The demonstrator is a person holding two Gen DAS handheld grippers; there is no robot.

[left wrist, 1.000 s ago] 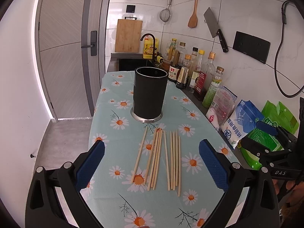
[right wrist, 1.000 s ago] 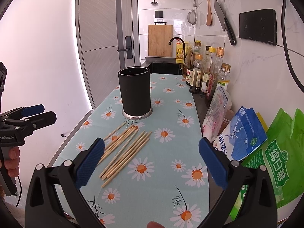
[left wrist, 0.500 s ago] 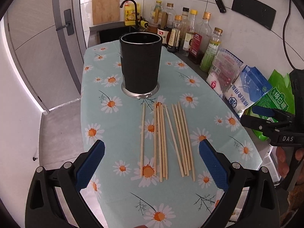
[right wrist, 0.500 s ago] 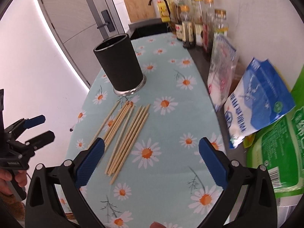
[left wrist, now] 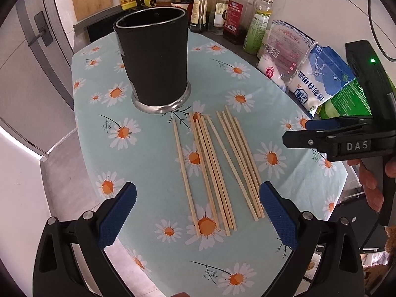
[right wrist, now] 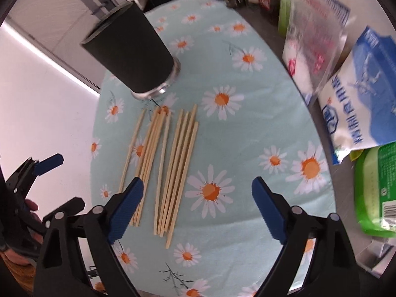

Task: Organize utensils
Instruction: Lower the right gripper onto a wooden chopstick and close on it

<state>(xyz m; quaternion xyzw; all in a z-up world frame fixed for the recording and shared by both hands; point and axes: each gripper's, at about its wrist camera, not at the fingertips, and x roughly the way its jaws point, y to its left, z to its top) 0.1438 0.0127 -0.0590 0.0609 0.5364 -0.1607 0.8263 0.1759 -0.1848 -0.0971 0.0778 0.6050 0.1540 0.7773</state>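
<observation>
1. Lying flat on the pale teal daisy-print tablecloth [left wrist: 148,153]: slim pale wooden chopsticks [left wrist: 215,168], straight square-section sticks, roughly parallel. One lies alone on the left, a tight cluster sits in the middle, and another group is on the right.
2. The matte black cylindrical utensil holder [left wrist: 153,61] with a shiny metal base ring stands upright just beyond the chopsticks' far tips. The interior seen from the left wrist is dark; contents cannot be told.
3. Left gripper [left wrist: 198,212]: black plastic frame, blue ribbed pads, jaws spread wide and holding nothing. It hovers over the near ends of the chopsticks.
4. Right gripper [right wrist: 196,209]: same build, jaws also wide apart and empty. Its left pad [right wrist: 127,205] overlaps the near ends of the middle cluster in view; contact cannot be judged.
5. Right edge of the cloth: a clear plastic bag with red print [left wrist: 284,52], a blue-and-white pouch [left wrist: 319,76] and a green packet [left wrist: 349,101].
6. Behind them stands a row of glass sauce bottles [left wrist: 235,12]. The right wrist view is motion-blurred there.
</observation>
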